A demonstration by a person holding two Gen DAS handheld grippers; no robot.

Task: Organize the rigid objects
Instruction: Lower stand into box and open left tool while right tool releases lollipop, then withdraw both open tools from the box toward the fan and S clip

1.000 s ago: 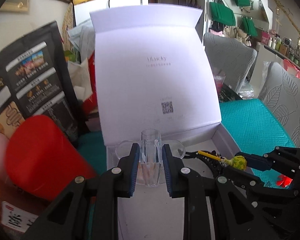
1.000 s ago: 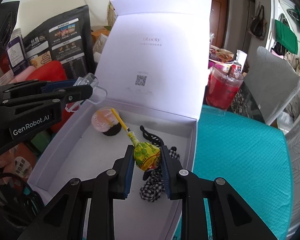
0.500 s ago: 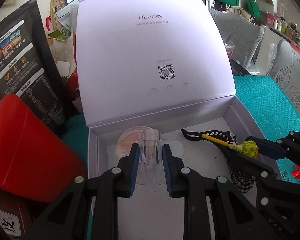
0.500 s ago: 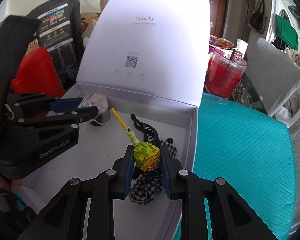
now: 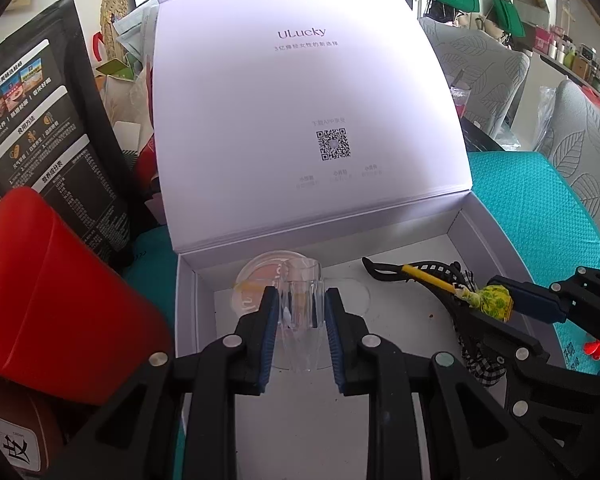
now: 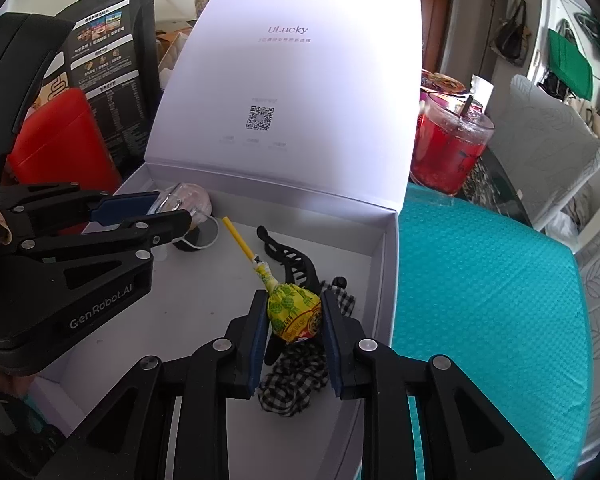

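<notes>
The clear glass sits pinched between the blue pads of the left gripper, low over the floor of the open white box, just in front of a round sealed cup. Over on the right side, the right gripper is clamped on the yellow-wrapped lollipop, stick pointing up and away, above a checked scrunchie and a black hair claw. A red drink stands outside the box.
</notes>
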